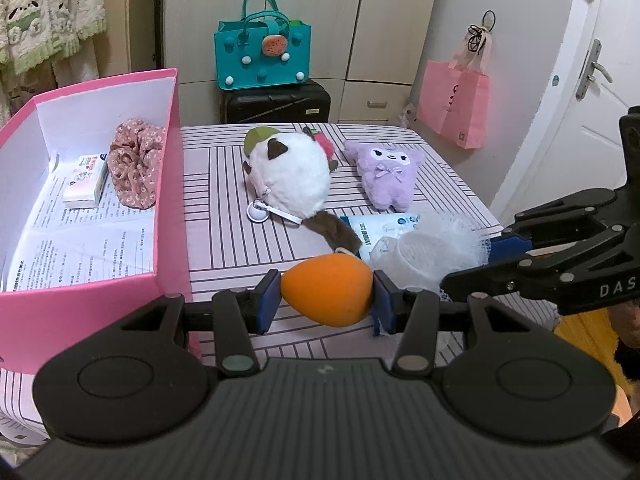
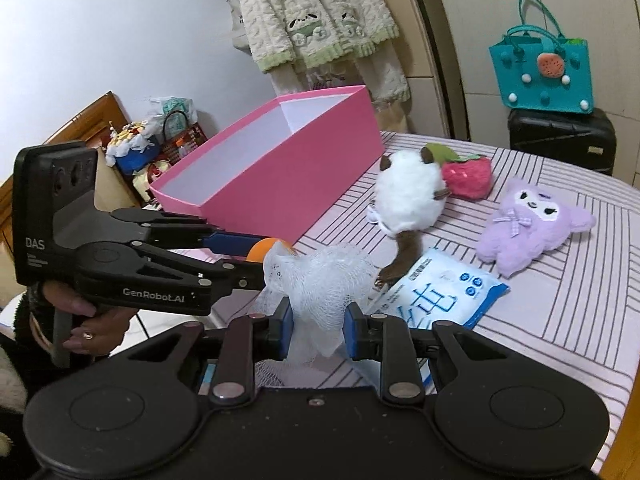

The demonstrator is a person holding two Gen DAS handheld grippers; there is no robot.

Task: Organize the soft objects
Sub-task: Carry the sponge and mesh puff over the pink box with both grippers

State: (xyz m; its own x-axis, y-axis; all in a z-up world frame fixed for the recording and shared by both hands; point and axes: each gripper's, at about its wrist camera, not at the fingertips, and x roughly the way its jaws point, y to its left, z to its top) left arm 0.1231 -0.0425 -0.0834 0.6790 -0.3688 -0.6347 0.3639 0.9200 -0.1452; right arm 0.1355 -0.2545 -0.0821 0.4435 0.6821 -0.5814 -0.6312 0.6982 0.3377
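L gripper (image 1: 326, 300) clamps orange egg-shaped sponge (image 1: 326, 294); R gripper (image 2: 318, 330) pinches white mesh puff (image 2: 320, 280), both lifted w/ pink cardboard box (image 1: 168, 216) likely destination.

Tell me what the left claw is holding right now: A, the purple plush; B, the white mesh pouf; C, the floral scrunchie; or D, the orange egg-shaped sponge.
D: the left claw has its blue pads pressed on either side of the orange egg-shaped sponge, while the white mesh pouf sits in the right claw.
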